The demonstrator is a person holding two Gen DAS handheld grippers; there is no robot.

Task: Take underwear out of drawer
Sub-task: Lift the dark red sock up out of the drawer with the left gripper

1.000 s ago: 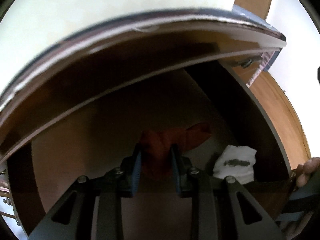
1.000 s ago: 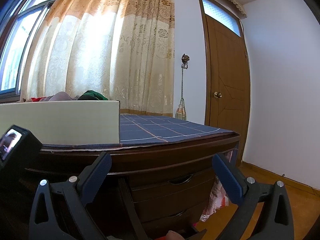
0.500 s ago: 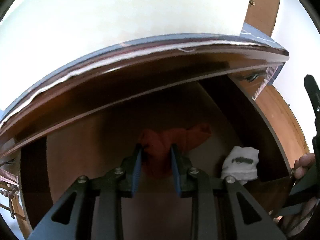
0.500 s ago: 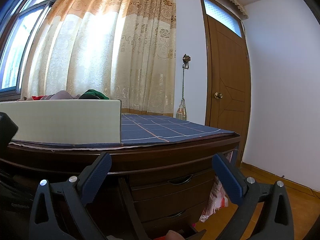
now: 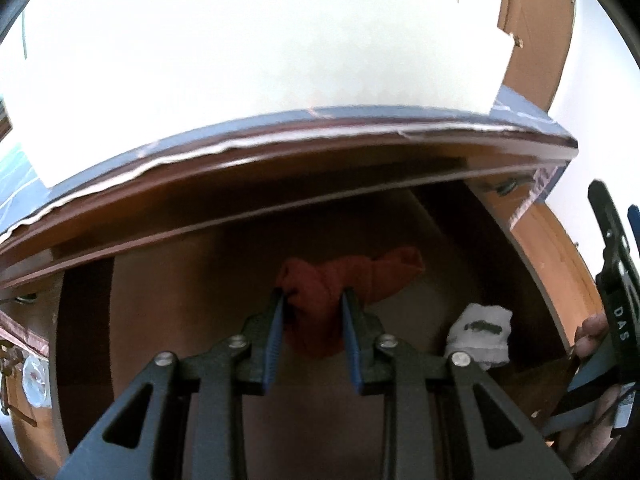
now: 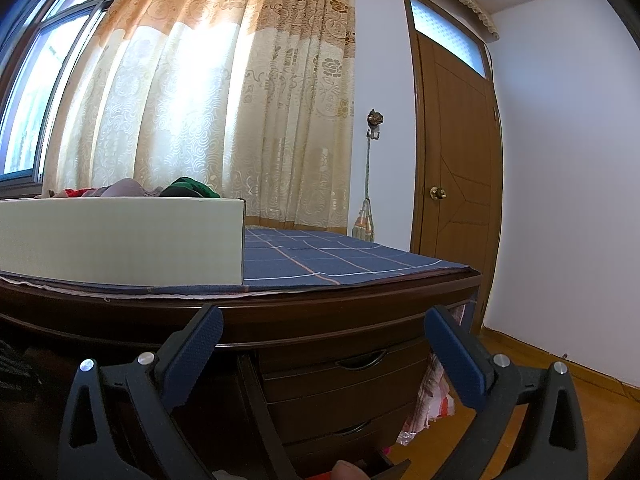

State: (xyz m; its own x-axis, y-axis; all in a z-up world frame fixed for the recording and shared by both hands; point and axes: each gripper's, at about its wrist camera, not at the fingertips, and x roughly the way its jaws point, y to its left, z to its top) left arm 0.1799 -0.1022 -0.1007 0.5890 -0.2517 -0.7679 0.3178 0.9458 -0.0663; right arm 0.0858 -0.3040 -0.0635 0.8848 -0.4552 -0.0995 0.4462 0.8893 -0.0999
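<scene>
In the left wrist view my left gripper [image 5: 313,296] is shut on a bunch of red underwear [image 5: 320,304], held above the floor of the open wooden drawer [image 5: 168,308]; one end of the cloth trails up to the right. A white folded garment with a dark mark [image 5: 482,330] lies in the drawer's right corner. My right gripper [image 6: 324,320] stands open and level before the dark desk [image 6: 320,312], nothing between its blue pads. It also shows at the right edge of the left wrist view as the black right gripper [image 5: 616,280].
A white box [image 6: 120,240] with clothes piled behind it sits on the blue checked cloth [image 6: 340,260] on the desk top, overhanging the drawer. Closed drawers with handles [image 6: 360,360] are lower right. A wooden door [image 6: 456,184] and curtain stand behind. A fingertip [image 6: 348,472] shows at the bottom.
The left gripper has drawn back and up with the red underwear; more of the desk top and white box shows. The right gripper has not moved.
</scene>
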